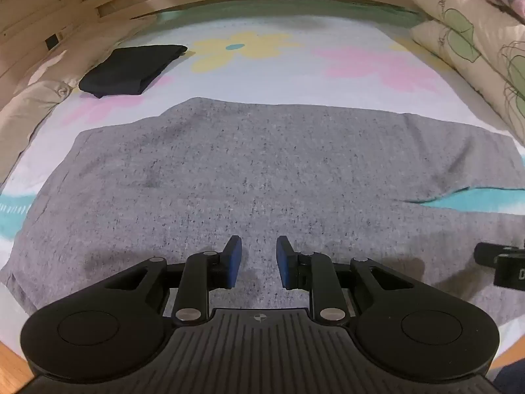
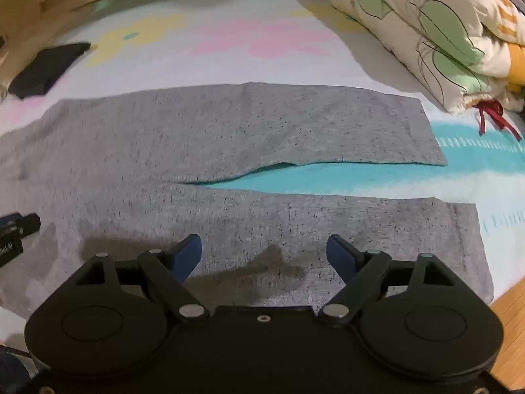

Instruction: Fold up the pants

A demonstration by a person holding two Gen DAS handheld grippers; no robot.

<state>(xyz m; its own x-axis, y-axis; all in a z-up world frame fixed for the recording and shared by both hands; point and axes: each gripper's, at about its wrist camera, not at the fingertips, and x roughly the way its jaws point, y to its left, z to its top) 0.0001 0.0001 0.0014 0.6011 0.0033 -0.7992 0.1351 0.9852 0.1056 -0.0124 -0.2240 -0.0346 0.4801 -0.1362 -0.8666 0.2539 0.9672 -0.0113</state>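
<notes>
Grey speckled pants (image 1: 229,170) lie flat on the flowered bed sheet (image 1: 295,65), waist to the left and both legs running right. In the right wrist view the pants (image 2: 197,138) show a gap between the two legs. My left gripper (image 1: 259,246) hovers over the near edge of the waist part, jaws a little apart and empty. My right gripper (image 2: 264,246) hovers over the near leg, jaws wide open and empty. Part of the right gripper (image 1: 502,262) shows in the left wrist view, and part of the left gripper (image 2: 16,233) shows in the right wrist view.
A folded black garment (image 1: 128,70) lies at the far left of the bed; it also shows in the right wrist view (image 2: 46,69). Folded quilts (image 2: 443,36) are stacked at the far right. A wooden bed frame (image 1: 98,3) runs along the back. Wooden floor (image 2: 512,321) lies beside the bed's near edge.
</notes>
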